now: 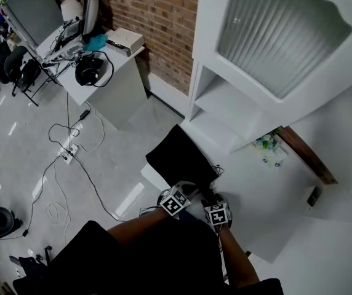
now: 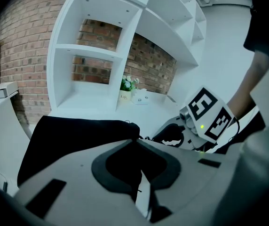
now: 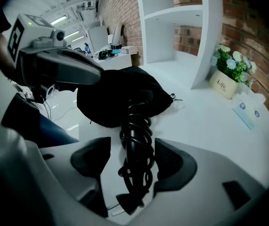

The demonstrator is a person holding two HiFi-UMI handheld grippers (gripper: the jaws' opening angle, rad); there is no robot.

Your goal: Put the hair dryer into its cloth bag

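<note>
A black cloth bag [image 1: 179,155] lies on the white table [image 1: 274,195], its mouth toward me. The hair dryer's head is hidden inside the bag [image 3: 120,95]. Only its black handle, wound with its cord [image 3: 135,142], sticks out. My left gripper [image 2: 135,147] is shut on the bag's edge [image 2: 73,135], with black cloth pinched between the pads. My right gripper [image 3: 133,159] stands open around the handle, and its pads do not touch it. In the head view the left gripper [image 1: 177,196] and the right gripper [image 1: 214,203] sit side by side at the bag's near end.
A white shelf unit [image 1: 225,103] stands against the brick wall behind the table. A small flower pot [image 3: 228,79] and a flat card [image 3: 247,109] sit at the back right. Across the floor is a desk [image 1: 111,72] with headphones, and cables lie loose on the floor [image 1: 71,146].
</note>
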